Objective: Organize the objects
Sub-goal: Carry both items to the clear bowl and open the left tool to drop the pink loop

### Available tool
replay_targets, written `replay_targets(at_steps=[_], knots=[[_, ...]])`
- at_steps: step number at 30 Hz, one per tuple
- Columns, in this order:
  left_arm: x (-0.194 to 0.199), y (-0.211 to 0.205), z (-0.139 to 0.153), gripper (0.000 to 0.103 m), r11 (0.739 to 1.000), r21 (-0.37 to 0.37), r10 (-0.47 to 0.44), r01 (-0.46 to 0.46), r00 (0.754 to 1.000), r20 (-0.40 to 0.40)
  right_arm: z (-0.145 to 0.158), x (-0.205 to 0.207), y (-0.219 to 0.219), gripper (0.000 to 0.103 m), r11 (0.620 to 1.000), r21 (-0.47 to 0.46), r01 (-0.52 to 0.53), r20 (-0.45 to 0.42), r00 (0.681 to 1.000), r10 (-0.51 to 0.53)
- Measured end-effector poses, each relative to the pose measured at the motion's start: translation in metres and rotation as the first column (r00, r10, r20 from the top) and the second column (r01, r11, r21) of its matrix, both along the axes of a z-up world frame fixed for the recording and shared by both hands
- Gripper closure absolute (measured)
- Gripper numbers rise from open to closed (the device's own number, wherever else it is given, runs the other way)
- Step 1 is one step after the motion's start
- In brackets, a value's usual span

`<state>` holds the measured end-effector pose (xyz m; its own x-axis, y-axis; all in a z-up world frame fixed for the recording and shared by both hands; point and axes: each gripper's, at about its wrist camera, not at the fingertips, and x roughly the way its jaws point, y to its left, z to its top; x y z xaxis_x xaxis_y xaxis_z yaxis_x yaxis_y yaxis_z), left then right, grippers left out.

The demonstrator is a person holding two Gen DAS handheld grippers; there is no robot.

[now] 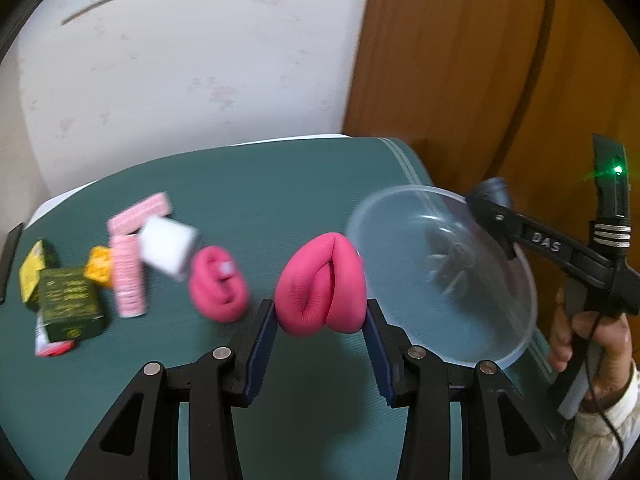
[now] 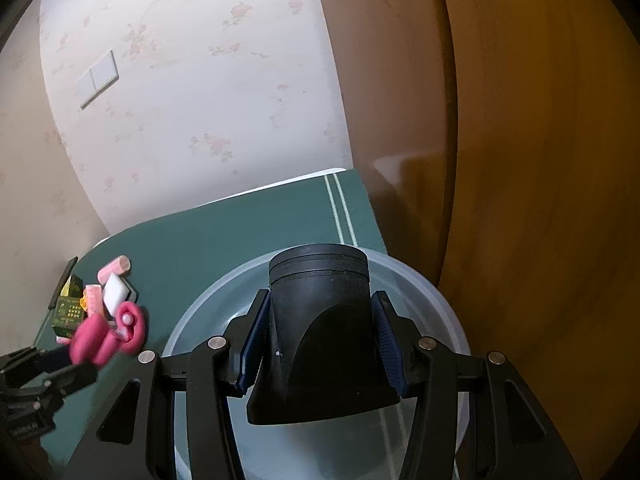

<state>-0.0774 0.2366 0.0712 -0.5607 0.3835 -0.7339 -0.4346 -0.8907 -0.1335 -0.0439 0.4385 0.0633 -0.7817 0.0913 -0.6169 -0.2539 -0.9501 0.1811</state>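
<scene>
My left gripper (image 1: 320, 312) is shut on a pink folded soft roll (image 1: 320, 284), held just above the green mat (image 1: 260, 200). A second pink roll (image 1: 218, 288) lies on the mat to its left. To the right stands a clear plastic bowl (image 1: 400, 280). In the right wrist view my right gripper (image 2: 322, 300) is shut on a black cylindrical piece (image 2: 320, 320) over the bowl (image 2: 192, 320). The right gripper (image 1: 492, 208) also shows in the left wrist view at the bowl's far rim, and the left gripper (image 2: 86, 360) with its pink roll (image 2: 90, 342) at lower left in the right wrist view.
At the mat's left end lie dark green boxes (image 1: 68, 304), a yellow-green box (image 1: 38, 268), an orange piece (image 1: 100, 268), pink packets (image 1: 128, 280) and a white block (image 1: 168, 248). A dark flat item (image 1: 10, 248) lies at the edge. A wooden door (image 1: 460, 60) stands behind the bowl.
</scene>
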Motion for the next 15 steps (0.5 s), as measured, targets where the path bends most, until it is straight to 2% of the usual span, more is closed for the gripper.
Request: replay_targets(at_steps=[15], knots=[[-0.033, 0.066, -0.013, 0.056, 0.996, 0.028, -0.086, 0.086, 0.996, 0.023, -0.006, -0.007, 0.011, 0.052, 1.000, -0.007, -0.006, 0.012, 1.000, 0.006]])
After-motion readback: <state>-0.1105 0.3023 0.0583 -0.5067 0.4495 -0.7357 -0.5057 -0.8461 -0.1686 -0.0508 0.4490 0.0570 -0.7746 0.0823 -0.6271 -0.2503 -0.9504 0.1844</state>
